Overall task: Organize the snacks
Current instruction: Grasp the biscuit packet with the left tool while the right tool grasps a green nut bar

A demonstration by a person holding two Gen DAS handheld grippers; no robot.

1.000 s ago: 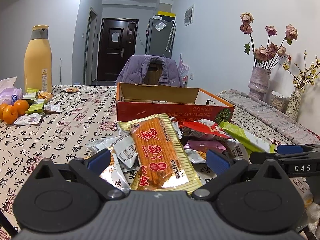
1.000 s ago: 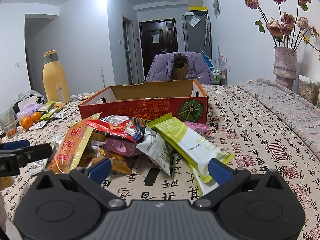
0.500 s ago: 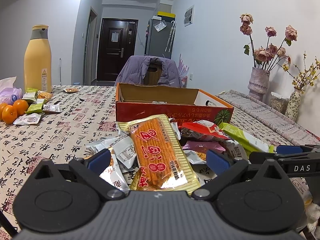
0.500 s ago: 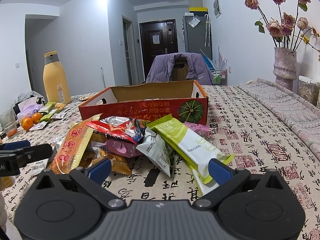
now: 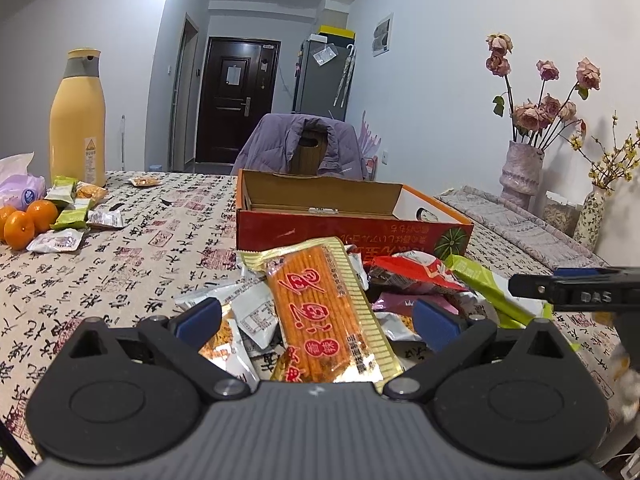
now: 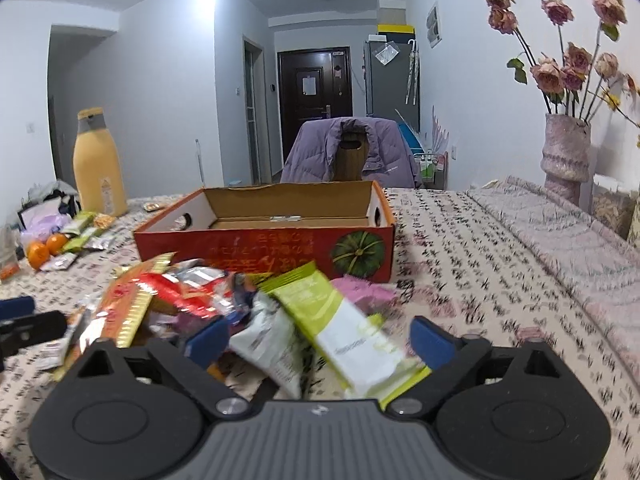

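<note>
2 grippers are spread wide, gripping nothing: the left gripper (image 5: 316, 316) flanks the orange packet (image 5: 320, 308), the right gripper (image 6: 320, 334) the green packet (image 6: 344, 328), both heaped before the red box (image 6: 264, 246).

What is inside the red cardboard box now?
The red cardboard box shows bare brown floor and walls; no snacks are visible inside. Its front wall hides the nearest floor strip, so that part cannot be checked.

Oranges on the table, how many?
2 clearly: one orange at the far-left edge, another touching it, beside the green packets. A sliver at the frame edge may be a third.
</note>
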